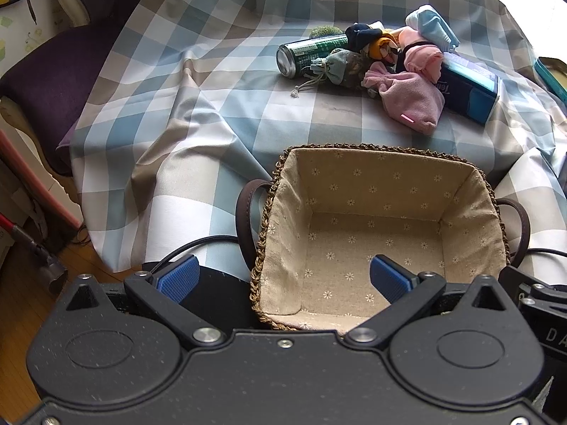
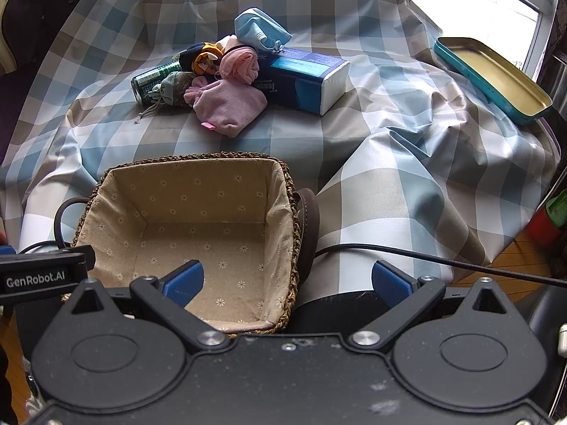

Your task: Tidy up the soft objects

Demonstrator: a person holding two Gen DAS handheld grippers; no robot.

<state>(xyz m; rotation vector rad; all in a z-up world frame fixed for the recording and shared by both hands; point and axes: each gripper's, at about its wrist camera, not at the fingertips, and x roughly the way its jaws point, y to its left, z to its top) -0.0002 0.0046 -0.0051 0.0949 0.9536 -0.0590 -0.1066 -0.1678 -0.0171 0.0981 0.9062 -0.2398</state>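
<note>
Both grippers wide open, empty, at near edge of table over basket.

L gripper (image 1: pixel 283 274) straddles basket's (image 1: pixel 280 184) left wall, one pad (image 1: pixel 388 276) inside; R gripper (image 2: pixel 287 279) straddles its right wall. Basket lined w/ floral cloth, nothing in it, brown handles each side, on checked cloth (image 1: pixel 198 81) at near edge. Soft things piled w/ others toward far edge, well apart from basket: pink pouch (image 1: pixel 407 101), green pouch (image 1: pixel 336 67) w/ drawstring, pink sock (image 1: pixel 423 60), doll (image 1: pixel 375 44), blue mask (image 1: pixel 430 26). Can (image 1: pixel 308 55) lies on its side touching green pouch; tissue pack (image 1: pixel 467 86) just beside pink pouch. Tin (image 2: pixel 492 78) near right edge.
</note>
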